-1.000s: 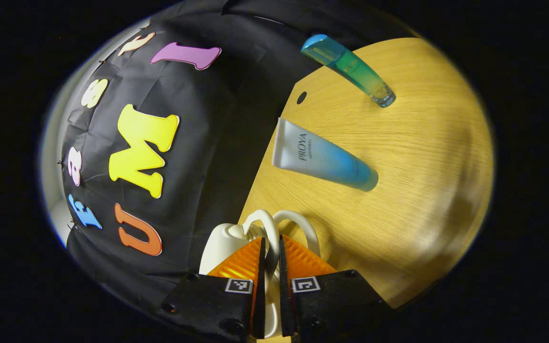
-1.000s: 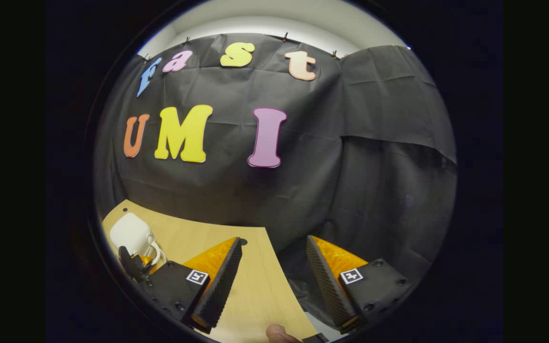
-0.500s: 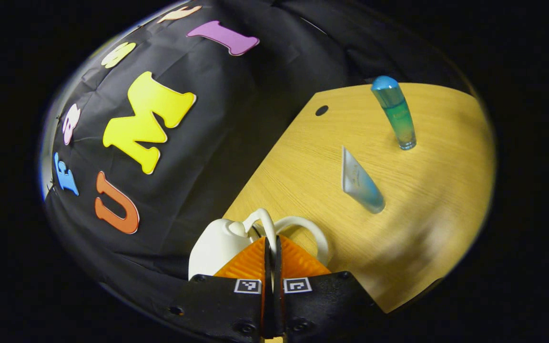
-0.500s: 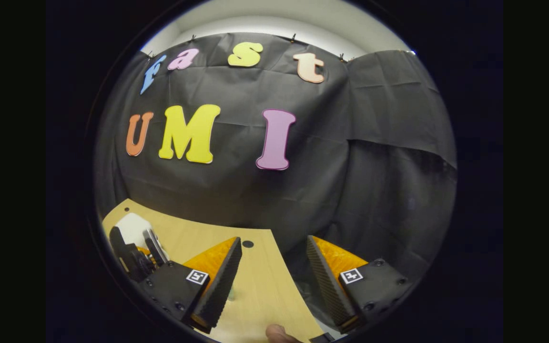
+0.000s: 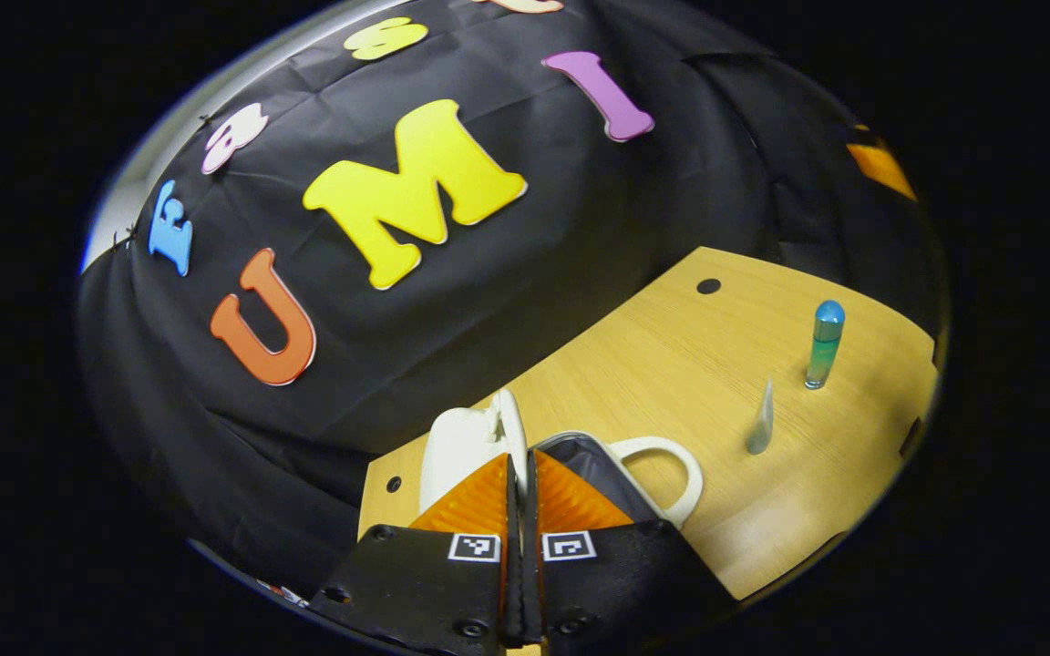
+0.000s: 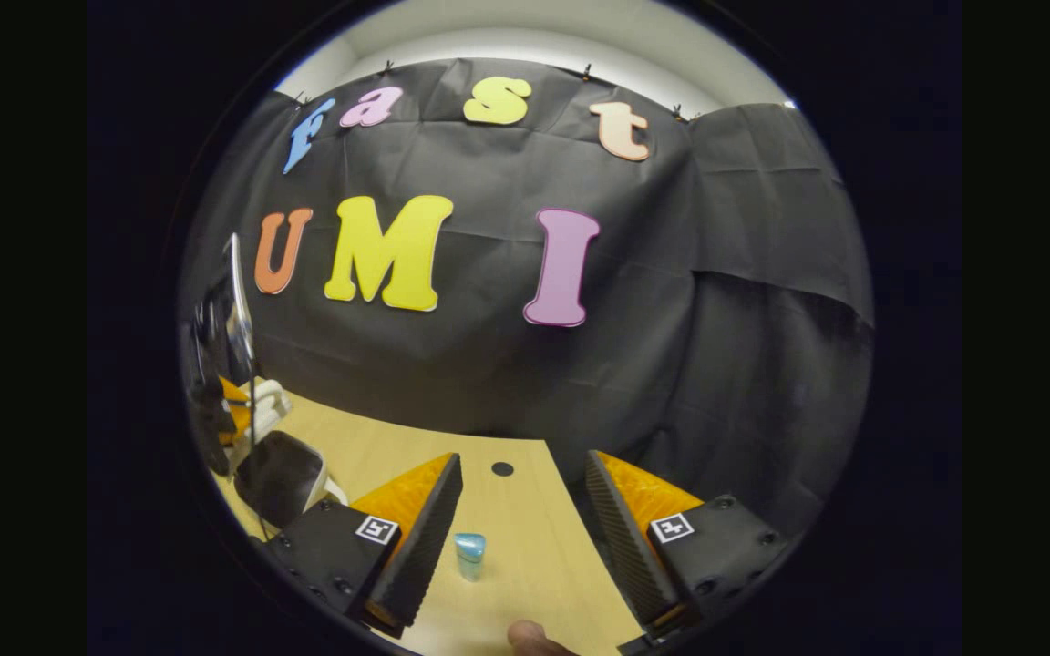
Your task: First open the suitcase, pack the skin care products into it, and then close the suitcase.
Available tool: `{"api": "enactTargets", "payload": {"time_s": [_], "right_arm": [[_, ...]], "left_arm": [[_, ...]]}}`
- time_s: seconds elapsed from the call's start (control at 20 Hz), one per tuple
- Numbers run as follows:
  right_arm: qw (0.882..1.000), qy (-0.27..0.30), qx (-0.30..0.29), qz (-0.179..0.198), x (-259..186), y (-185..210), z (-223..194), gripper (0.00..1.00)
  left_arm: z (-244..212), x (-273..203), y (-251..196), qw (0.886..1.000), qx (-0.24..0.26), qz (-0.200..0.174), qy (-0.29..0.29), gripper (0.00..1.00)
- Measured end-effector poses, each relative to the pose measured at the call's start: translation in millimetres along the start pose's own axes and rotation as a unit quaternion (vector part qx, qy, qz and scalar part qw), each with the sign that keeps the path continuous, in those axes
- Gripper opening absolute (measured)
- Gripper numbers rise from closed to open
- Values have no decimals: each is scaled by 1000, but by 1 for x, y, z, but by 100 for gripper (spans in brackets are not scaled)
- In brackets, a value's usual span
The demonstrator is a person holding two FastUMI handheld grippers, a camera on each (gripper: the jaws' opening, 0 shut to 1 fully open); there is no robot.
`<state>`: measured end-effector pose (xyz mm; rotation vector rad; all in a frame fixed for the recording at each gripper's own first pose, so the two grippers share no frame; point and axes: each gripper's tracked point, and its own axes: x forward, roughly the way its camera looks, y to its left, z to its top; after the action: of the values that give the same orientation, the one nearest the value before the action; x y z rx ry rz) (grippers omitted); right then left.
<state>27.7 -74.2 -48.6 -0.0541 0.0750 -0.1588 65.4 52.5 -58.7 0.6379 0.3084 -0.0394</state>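
Wooden bench [image 5: 671, 364] carried white suitcase [image 5: 461, 446] at near left, lid half-raised. Left tongs [image 5: 519, 474] pinched lid handle [image 5: 511, 428]; right tongs [image 6: 523, 510] gaped, empty. Tube [image 5: 761, 419], bottle [image 5: 824, 344] stood far right. Thin handle might slip, dropping lid.

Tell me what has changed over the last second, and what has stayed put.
The left gripper, shut on the upper handle of the suitcase, has lifted the lid: the two handles now stand apart and the dark lining shows. The tube and the bottle stayed standing on the table. The right gripper stayed open, holding nothing.
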Motion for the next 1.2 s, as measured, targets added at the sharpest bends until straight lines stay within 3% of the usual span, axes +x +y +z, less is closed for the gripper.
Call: {"api": "enactTargets", "payload": {"time_s": [0.3, 0.55, 0.75, 1.05, 1.2], "right_arm": [[1000, 12, 0, 21, 6, 52, 0, 82], [999, 30, 10, 12, 16, 82, -5, 82], [998, 58, 31, -7, 17, 103, -14, 82], [995, 90, 25, -37, 13, 121, -39, 82], [994, 100, 10, -45, 15, 126, -45, 82]], "left_arm": [[-30, -14, 100, 999, 10, 45, 10, 2], [-75, -6, 166, 999, -44, 28, 9, 3], [-138, 16, 219, 997, -72, 15, 34, 3], [-235, 46, 243, 991, -95, 2, 91, 3], [-282, 70, 241, 983, -138, -20, 115, 3]]}}
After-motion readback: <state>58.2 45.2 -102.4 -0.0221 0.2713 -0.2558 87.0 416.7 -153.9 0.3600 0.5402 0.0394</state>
